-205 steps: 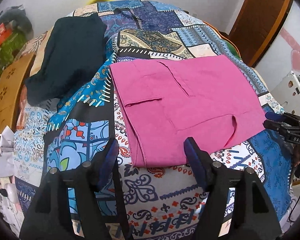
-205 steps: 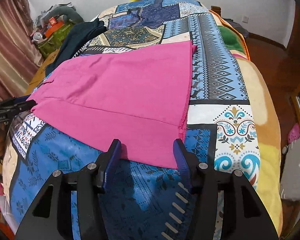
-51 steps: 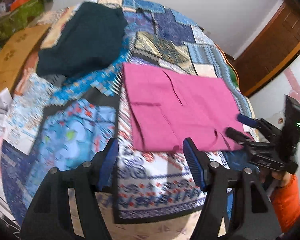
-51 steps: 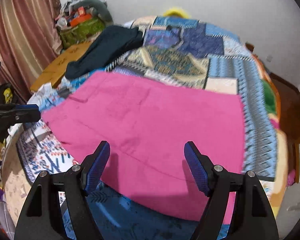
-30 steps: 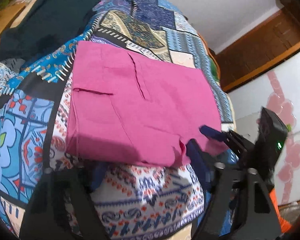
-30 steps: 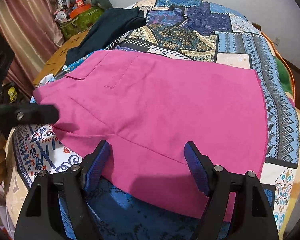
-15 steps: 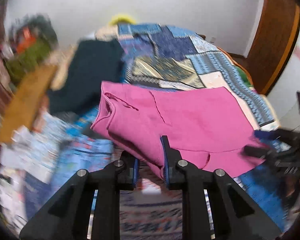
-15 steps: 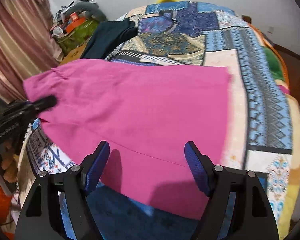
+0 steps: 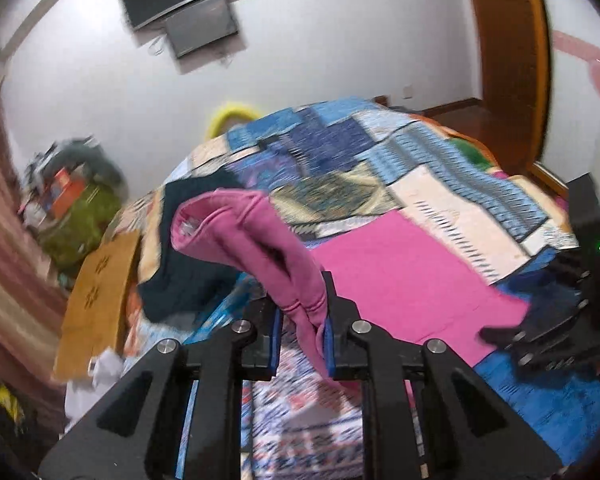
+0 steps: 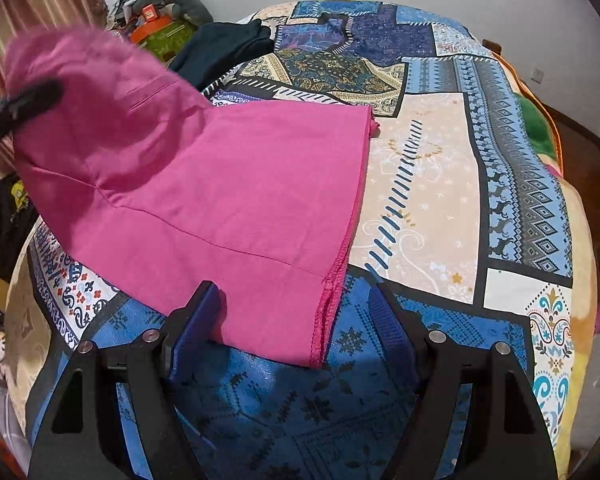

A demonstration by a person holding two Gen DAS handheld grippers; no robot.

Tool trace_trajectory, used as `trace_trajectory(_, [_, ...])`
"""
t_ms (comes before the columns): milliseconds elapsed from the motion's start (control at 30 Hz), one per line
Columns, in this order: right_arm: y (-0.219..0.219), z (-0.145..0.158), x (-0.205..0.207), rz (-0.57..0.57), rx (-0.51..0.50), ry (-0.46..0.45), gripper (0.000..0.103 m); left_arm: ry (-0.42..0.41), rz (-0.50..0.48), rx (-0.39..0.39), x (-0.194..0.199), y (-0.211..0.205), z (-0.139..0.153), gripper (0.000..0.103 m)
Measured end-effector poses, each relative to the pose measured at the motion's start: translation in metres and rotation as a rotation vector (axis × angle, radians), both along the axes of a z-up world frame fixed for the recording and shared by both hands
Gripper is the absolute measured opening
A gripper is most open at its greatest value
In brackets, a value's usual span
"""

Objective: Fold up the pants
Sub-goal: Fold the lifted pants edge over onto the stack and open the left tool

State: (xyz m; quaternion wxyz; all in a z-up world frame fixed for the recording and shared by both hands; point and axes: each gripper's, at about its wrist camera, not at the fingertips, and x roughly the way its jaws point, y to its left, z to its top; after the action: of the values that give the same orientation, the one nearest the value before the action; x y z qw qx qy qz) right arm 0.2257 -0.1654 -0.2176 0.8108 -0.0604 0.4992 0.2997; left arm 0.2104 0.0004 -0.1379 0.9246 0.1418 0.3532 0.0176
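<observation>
Change: a second ago the pants (image 10: 228, 184) lay flat on the bed (image 10: 428, 184); now the waist end is lifted.
Left gripper (image 9: 302, 336): pinching the waistband.
Right gripper (image 10: 296, 328): spread, at the hem, holding nothing.
Meaning: the fold toward the hem has likely begun.
Views: only the right shows the hem flat; only the left shows the pinch.

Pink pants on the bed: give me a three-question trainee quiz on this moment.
1. True or false: the left tool is shut on the pink pants.
2. Which end is lifted off the patchwork bedspread: A) waistband end, B) hem end?
3. Fill in: the right tool is ____.

Key: 1 true; 2 A; 3 open, hovering at the hem end.
</observation>
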Motion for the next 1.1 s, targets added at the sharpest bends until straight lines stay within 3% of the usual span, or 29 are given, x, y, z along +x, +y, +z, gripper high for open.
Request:
trace_trajectory(233, [-0.001, -0.001, -0.001, -0.008, 0.009, 0.001, 0.074, 0.123, -0.128, -0.166, 0.032, -0.030, -0.004, 0.012])
trace_trajectory(400, [0.000, 0.000, -0.001, -0.006, 0.012, 0.001, 0.074, 0.243, -0.119, -0.311, 0.049, -0.032, -0.018, 0.011])
trace_trajectory(533, [0.000, -0.001, -0.001, -0.007, 0.020, 0.003, 0.074, 0.290, -0.140, -0.343, 0.048, -0.037, -0.024, 0.011])
trace_trajectory(633, [0.001, -0.001, 0.001, -0.008, 0.021, 0.003, 0.074, 0.328, -0.162, -0.353, 0.045, -0.043, -0.025, 0.024])
trace_trajectory(700, [0.001, -0.001, 0.000, -0.008, 0.023, 0.001, 0.074, 0.341, -0.167, -0.367, 0.042, -0.041, -0.024, 0.047])
trace_trajectory(767, [0.001, -0.002, 0.000, -0.008, 0.024, -0.001, 0.074, 0.327, -0.160, -0.379, 0.039, -0.035, -0.019, 0.060])
trace_trajectory(933, [0.001, -0.001, -0.001, -0.010, 0.028, 0.001, 0.074, 0.253, -0.095, -0.369, 0.045, -0.008, -0.003, 0.071])
trace_trajectory(1100, [0.001, -0.002, -0.001, -0.010, 0.028, 0.001, 0.074, 0.232, -0.027, -0.300, 0.083, 0.018, -0.007, 0.080])
